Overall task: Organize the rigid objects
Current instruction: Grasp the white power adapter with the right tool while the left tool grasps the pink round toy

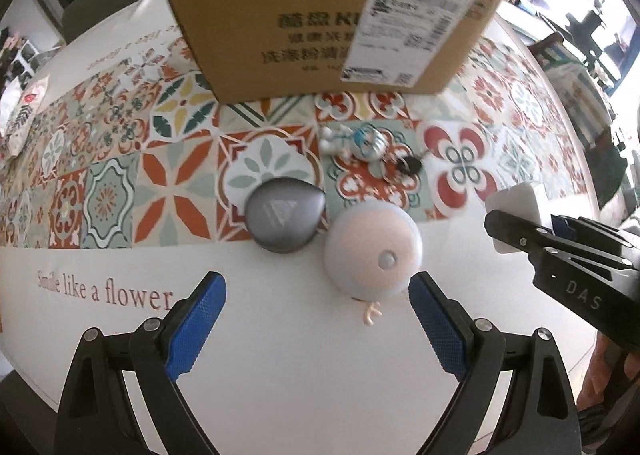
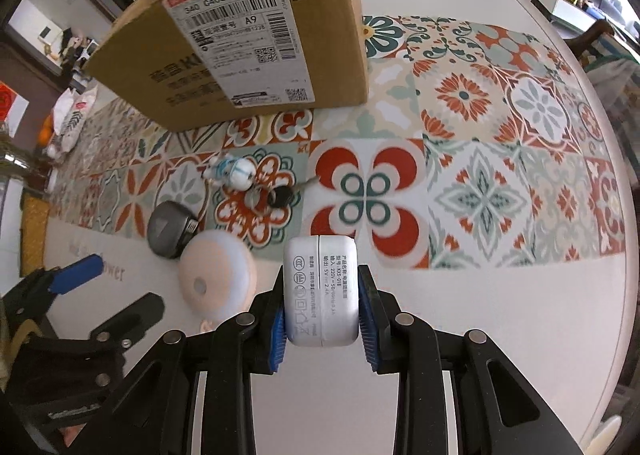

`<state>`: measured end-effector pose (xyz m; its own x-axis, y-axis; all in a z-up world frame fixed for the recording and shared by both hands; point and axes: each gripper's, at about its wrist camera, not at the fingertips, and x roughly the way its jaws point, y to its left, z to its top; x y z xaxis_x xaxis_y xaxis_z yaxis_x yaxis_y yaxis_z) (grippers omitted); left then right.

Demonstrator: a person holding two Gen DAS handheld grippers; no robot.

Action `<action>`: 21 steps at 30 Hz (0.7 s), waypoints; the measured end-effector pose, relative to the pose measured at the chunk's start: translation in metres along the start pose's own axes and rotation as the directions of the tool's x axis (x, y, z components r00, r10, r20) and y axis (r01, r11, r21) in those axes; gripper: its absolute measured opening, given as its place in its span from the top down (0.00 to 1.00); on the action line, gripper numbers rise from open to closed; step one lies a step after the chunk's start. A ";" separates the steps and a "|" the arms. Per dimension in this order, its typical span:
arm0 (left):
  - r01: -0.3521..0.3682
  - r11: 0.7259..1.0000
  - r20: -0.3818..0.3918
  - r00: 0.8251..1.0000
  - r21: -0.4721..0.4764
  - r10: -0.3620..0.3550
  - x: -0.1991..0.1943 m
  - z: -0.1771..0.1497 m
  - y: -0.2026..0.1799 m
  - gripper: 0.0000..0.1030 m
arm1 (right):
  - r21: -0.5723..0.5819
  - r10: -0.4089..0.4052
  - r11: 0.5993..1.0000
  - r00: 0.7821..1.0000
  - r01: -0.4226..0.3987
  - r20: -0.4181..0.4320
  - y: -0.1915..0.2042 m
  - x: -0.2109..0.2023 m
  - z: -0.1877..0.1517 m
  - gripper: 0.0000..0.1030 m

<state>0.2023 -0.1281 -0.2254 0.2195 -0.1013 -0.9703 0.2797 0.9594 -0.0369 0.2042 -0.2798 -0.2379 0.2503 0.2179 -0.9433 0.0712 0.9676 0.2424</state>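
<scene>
Clamped in our right gripper, a white charger hangs above the table. Our left gripper gapes by the round light. Light, grey case and figurine remain outside the box.

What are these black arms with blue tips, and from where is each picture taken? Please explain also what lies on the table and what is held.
They are two hand-held grippers, each carrying its own camera that looks forward along its fingers. The left camera shows the open left gripper above the table. The right camera shows the right gripper shut on a white power adapter. On the patterned tablecloth lie a grey case, a round pinkish light and a small figurine keychain. Behind them stands a cardboard box.
</scene>
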 end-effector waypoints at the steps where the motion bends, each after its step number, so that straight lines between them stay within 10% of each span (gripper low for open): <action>1: 0.003 1.000 -0.006 1.000 0.005 -0.003 0.001 -0.001 -0.002 0.09 | 0.002 -0.001 1.000 1.000 0.001 0.001 0.000 -0.002 -0.002 0.70; 21: 0.058 0.998 -0.101 0.993 0.027 -0.055 0.056 0.016 -0.037 0.13 | 0.056 -0.031 0.998 0.999 0.034 -0.042 -0.034 -0.005 -0.012 0.70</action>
<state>0.2187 -0.1732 -0.2743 0.1083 -0.1273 -0.9859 0.3168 0.9445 -0.0871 0.1891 -0.3120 -0.2444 0.2070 0.1926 -0.9592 0.1336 0.9657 0.2227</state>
